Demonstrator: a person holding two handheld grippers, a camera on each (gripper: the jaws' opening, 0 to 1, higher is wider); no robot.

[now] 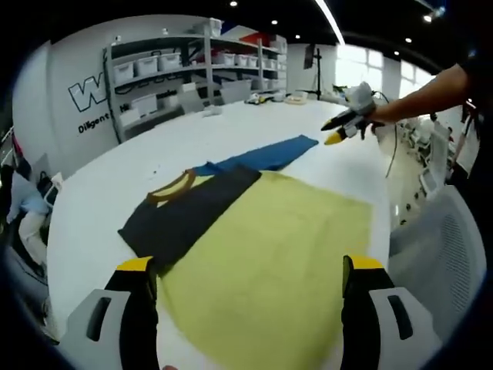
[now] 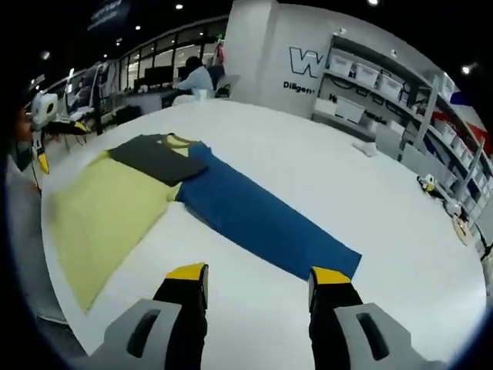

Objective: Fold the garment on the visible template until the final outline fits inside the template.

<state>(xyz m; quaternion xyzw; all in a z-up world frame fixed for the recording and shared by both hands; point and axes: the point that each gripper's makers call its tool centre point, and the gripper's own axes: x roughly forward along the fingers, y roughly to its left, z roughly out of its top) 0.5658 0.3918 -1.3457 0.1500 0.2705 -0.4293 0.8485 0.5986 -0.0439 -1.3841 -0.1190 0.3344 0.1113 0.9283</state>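
Observation:
A garment lies flat on the white table (image 1: 100, 185). Its dark grey part (image 1: 185, 212) carries a tan collar (image 1: 173, 187), and a long blue part (image 1: 262, 156) stretches away from it. The grey part overlaps a corner of a large yellow-green sheet (image 1: 269, 262). My left gripper (image 1: 250, 266) hovers open over the sheet's near edge, holding nothing. The right gripper (image 1: 343, 127), held by a person's arm, hangs beyond the blue end. In the right gripper view, my right gripper (image 2: 257, 275) stands open just short of the blue part (image 2: 262, 220). Beyond it lie the grey part (image 2: 158, 158) and the yellow-green sheet (image 2: 108, 212). The left gripper (image 2: 42, 116) shows at the far left.
Shelves with white bins (image 1: 192, 62) line the wall behind the table, also seen as shelves (image 2: 385, 85). Small items (image 1: 269, 98) sit at the table's far end. An office chair (image 1: 439, 239) stands by the right edge. A person (image 2: 196, 77) sits at a distant desk.

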